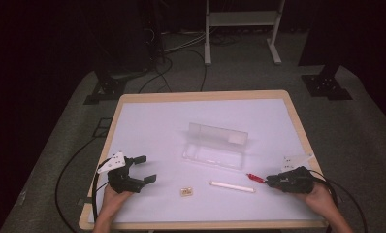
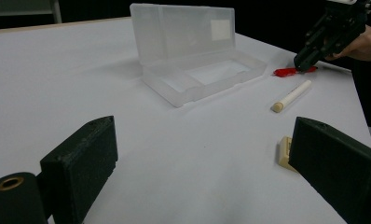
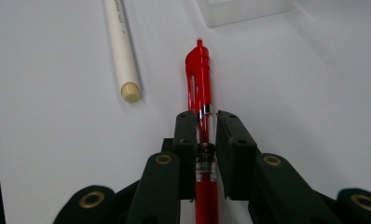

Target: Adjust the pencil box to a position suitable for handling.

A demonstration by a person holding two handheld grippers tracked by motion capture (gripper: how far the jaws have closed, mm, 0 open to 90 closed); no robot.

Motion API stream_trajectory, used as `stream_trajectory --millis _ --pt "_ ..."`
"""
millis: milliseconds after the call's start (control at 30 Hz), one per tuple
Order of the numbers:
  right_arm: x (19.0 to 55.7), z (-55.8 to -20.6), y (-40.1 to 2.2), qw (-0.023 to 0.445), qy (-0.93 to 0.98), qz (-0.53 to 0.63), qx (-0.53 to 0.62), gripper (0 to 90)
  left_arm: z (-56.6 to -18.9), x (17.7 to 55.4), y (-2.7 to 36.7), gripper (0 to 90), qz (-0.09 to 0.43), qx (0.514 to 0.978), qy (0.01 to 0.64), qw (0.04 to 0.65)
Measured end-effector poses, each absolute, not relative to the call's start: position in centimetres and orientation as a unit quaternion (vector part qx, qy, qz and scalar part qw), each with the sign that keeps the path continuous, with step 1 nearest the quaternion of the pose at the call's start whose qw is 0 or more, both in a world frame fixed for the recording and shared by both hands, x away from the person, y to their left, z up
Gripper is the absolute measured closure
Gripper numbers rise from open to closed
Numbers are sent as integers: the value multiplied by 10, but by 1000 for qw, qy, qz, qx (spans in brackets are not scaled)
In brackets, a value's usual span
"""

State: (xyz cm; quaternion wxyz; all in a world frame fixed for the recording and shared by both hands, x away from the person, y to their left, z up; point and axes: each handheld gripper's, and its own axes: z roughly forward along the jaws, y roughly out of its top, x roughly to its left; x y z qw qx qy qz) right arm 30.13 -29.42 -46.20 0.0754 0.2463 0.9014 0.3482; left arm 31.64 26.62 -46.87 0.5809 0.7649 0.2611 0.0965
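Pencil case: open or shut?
Open. The clear pencil case has its lid standing up behind the tray, and the tray looks empty.

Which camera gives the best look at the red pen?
The right gripper view: the red pen lies close up between that gripper's jaws, clip and barrel clear. The high view shows a small red sliver; the left gripper view shows a distant red streak.

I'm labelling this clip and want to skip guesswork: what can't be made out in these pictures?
- Red pen: rear end hidden between the right gripper jaws, right gripper view.
- Pen lettering: partly covered by the jaws.
- Small beige block: partly behind the left gripper's jaw, left gripper view; too small in the high view.
- White marker: far end cut off by the top edge.
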Motion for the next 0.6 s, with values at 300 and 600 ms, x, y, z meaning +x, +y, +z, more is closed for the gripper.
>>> stream_trajectory --millis 300,600 --pt "300 -464 -294 81 903 343 245 786 -469 316 266 75 96 763 262 583" --pt "300 -459 -295 77 898 351 253 791 -469 316 266 74 96 762 263 584"
